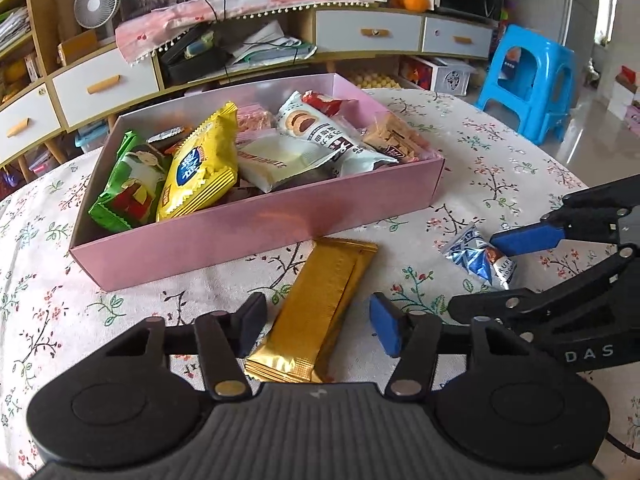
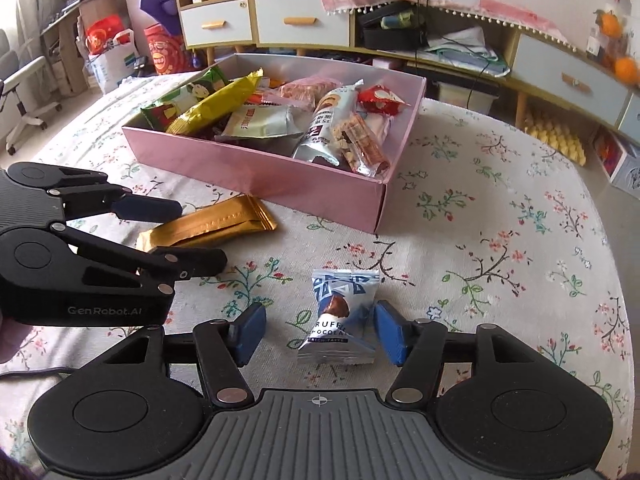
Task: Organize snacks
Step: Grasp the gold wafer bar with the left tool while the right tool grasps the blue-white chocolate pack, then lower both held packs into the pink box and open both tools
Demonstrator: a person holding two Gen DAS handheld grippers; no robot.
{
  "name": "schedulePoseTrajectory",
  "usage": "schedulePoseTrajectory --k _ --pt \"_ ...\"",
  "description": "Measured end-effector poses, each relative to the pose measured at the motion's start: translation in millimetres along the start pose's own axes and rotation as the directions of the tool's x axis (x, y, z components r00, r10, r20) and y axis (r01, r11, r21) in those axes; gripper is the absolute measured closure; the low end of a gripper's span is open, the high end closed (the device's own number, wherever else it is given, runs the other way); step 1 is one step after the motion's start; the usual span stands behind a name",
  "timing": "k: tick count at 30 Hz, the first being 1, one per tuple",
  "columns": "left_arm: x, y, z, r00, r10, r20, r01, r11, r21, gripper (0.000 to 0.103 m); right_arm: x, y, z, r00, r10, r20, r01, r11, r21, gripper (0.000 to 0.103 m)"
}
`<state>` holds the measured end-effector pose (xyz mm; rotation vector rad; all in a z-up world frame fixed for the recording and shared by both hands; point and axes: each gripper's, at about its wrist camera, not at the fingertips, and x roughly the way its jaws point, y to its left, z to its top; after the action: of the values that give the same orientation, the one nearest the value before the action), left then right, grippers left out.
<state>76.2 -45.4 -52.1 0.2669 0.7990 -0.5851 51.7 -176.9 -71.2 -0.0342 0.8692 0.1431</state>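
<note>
A pink box (image 1: pixel 256 236) holds several snack packets on the floral tablecloth; it also shows in the right wrist view (image 2: pixel 280 176). A gold bar wrapper (image 1: pixel 320 304) lies flat in front of the box. My left gripper (image 1: pixel 318 330) is open with its fingers on either side of the bar's near end. A blue-and-white truffle chocolate packet (image 2: pixel 340 316) lies to the right. My right gripper (image 2: pixel 320 334) is open around it, fingers astride. The gold bar (image 2: pixel 208 224) and the left gripper (image 2: pixel 172 236) show in the right wrist view.
The round table carries a floral cloth (image 2: pixel 500 240). Beyond its far edge stand a low cabinet with drawers (image 1: pixel 368 32) and a blue plastic stool (image 1: pixel 532 80). An office chair (image 2: pixel 20 96) stands far left.
</note>
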Motion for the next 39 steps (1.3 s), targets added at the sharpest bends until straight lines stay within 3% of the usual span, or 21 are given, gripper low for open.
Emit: schedulePoseTrajectory --k 3,5,7,12,13,25,39 --pt "-1.0 0.0 0.5 1.000 -0.001 -0.002 0.001 1.000 0.001 0.068 -0.5 1.0 0.4 1.000 -0.007 0.002 0.007 1.000 -0.003 0.053" --pt "-1.2 1.2 1.1 1.000 -0.003 -0.008 0.002 1.000 -0.008 0.071 -1.3 2.8 1.2 1.000 -0.006 0.002 0.007 1.000 -0.009 0.068" --pt "-1.8 3.1 1.4 1.000 -0.002 -0.011 0.002 1.000 -0.021 0.076 -1.9 5.1 2.2 1.000 -0.005 -0.002 0.005 1.000 -0.017 0.074" --pt "-5.1 7.2 2.0 1.000 -0.003 -0.027 0.002 0.998 -0.055 0.077 -2.4 9.6 3.8 1.000 -0.011 -0.015 0.011 1.000 -0.029 0.076" --pt "-5.9 8.3 1.9 0.999 -0.005 -0.031 0.003 0.998 -0.063 0.077 -2.7 8.7 4.6 1.000 -0.006 -0.021 0.006 1.000 -0.016 0.079" --pt "-22.2 22.3 1.2 0.999 -0.030 -0.041 0.024 0.989 -0.145 0.077 -9.3 -6.7 15.1 0.996 0.075 -0.051 -0.066 0.984 0.168 0.080" --pt "-46.2 42.1 25.5 0.997 -0.033 0.072 0.050 0.967 -0.249 0.077 -34.9 -13.0 58.7 0.988 0.136 0.077 -0.154 0.941 0.301 0.080"
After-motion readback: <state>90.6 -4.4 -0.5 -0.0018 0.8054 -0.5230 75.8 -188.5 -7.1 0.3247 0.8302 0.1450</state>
